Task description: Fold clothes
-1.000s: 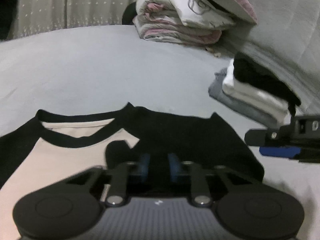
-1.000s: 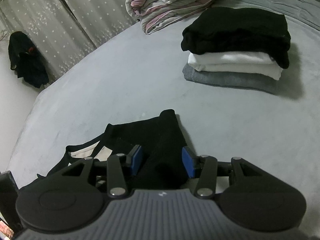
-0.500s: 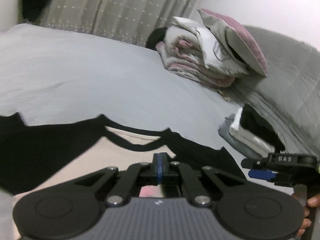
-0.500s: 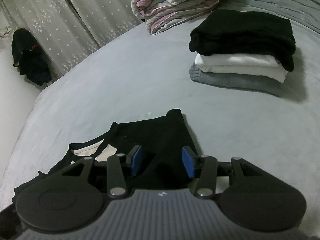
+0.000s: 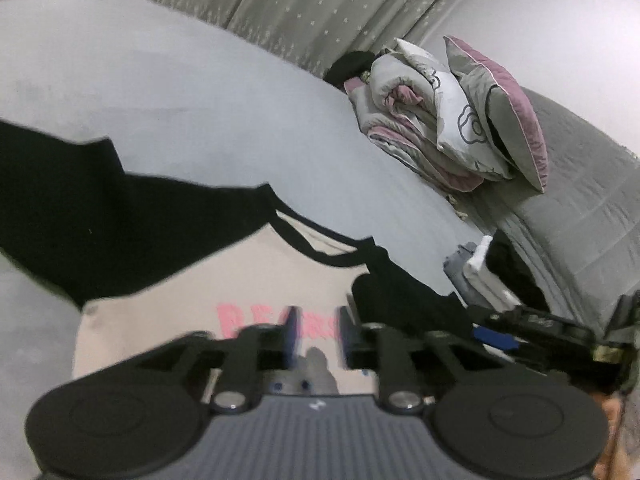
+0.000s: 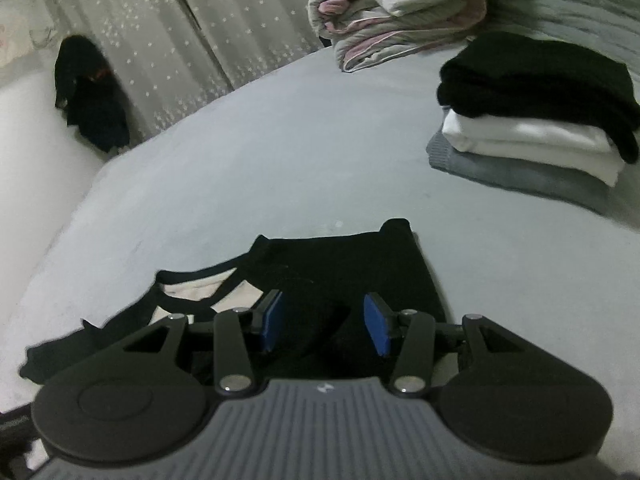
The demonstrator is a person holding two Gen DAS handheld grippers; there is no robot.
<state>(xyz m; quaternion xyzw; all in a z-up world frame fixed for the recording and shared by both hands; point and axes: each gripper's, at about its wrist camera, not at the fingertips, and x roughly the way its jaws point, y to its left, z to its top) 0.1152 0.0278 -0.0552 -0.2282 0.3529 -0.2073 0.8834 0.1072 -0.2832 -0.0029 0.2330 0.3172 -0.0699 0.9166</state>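
A cream T-shirt (image 5: pixel 248 280) with black sleeves, a black collar and pink lettering lies flat on the grey bed. Its left black sleeve (image 5: pixel 80 216) spreads out to the left. My left gripper (image 5: pixel 316 332) is open and empty above the shirt's chest, over the pink lettering. My right gripper (image 6: pixel 324 322) is open and empty just above the right black sleeve (image 6: pixel 360 264). The right gripper also shows at the right edge of the left wrist view (image 5: pixel 532 328).
A stack of folded clothes, black on white on grey (image 6: pixel 536 120), sits on the bed to the right. A rolled duvet and pillow (image 5: pixel 452 116) lie at the bed's head. A curtain (image 6: pixel 160 40) and a dark garment (image 6: pixel 88 96) are behind.
My left gripper was shut half a second ago and is now open. It has swung left and back over the chest, and the left sleeve now lies spread out. My right gripper stayed open over the right sleeve.
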